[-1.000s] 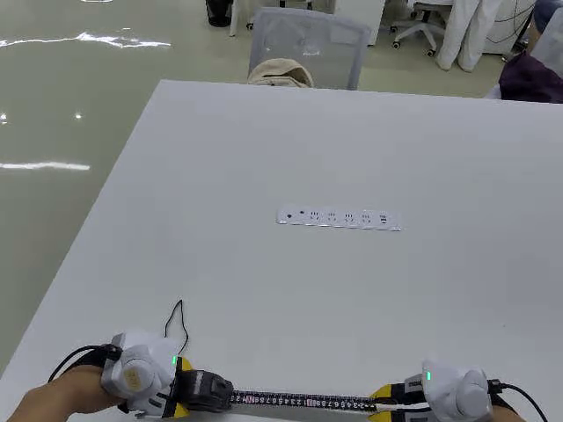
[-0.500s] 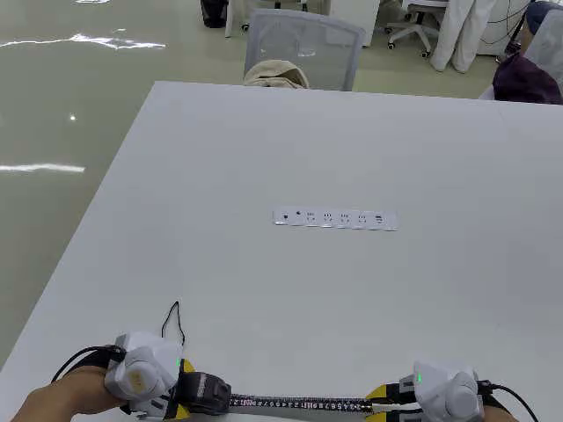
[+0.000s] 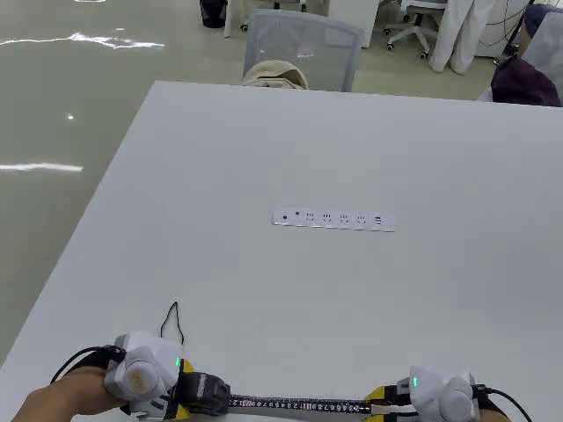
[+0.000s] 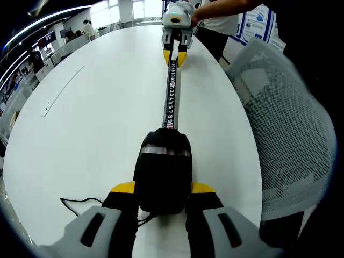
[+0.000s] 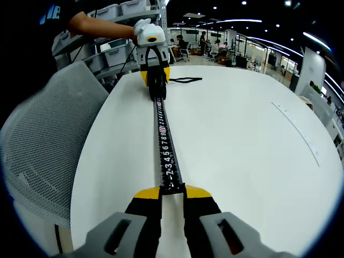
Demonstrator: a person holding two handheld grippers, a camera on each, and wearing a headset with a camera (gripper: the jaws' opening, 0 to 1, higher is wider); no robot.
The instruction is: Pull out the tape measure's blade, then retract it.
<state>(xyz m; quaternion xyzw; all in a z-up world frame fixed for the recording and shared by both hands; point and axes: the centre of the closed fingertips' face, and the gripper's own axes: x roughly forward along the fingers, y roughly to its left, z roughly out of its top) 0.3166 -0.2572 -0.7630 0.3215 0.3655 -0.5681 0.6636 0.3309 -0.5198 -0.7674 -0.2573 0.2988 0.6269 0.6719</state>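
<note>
A black tape measure case (image 4: pixel 163 174) sits clamped in my left gripper (image 4: pixel 163 189) at the table's near edge; in the head view that case (image 3: pixel 205 392) lies at the bottom left. Its blade (image 3: pixel 299 405) runs out rightward, numbers up, low over the white table (image 3: pixel 352 149). My right gripper (image 5: pixel 172 192) is shut on the blade's end (image 5: pixel 171 185), seen at the bottom right of the head view (image 3: pixel 380 409). From the left gripper view the blade (image 4: pixel 170 97) stretches away to the right gripper (image 4: pixel 175 55). In the right gripper view the left gripper (image 5: pixel 155 75) holds the case (image 5: pixel 157 87) far off.
A white power strip (image 3: pixel 333 219) lies mid-table. A thin black cord (image 3: pixel 174 321) curls beside the left gripper. A mesh chair (image 3: pixel 303 48) with a beige bundle stands at the far edge; another mesh chair (image 4: pixel 279 118) stands close to the near edge. People sit at the back right.
The head camera has shifted slightly. The right gripper sits a little lower and further left in view; the blade's drawn-out length looks about the same.
</note>
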